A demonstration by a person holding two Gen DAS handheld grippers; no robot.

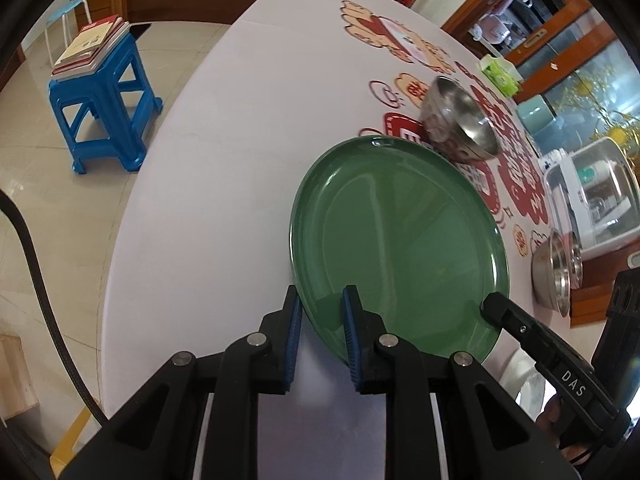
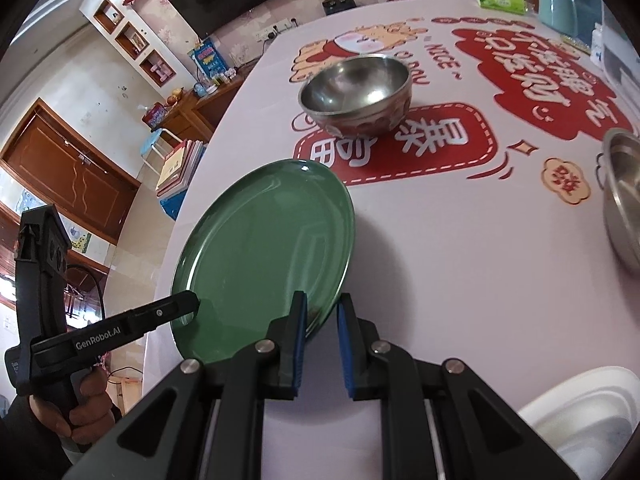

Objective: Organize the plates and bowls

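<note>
Both tools grip one green plate (image 1: 400, 240): the left tool (image 1: 320, 304) is clamped on its near rim, and the right tool (image 2: 322, 308) is clenched on the rim at the opposite side. Two grips on opposite edges likely keep so wide and slick a dish level and stop it pivoting, which a single pinch at the rim could hardly do. That plate hangs tilted just above the near edge of the desk (image 2: 460, 260), apparently lifted clear to be carried to a stack. Beyond it a steel bowl (image 2: 356, 92) stands upright on the printed cloth, well apart, and a second steel bowl (image 2: 624, 204) sits at the right. Part of a white dish (image 2: 580, 420) shows nearest.
</note>
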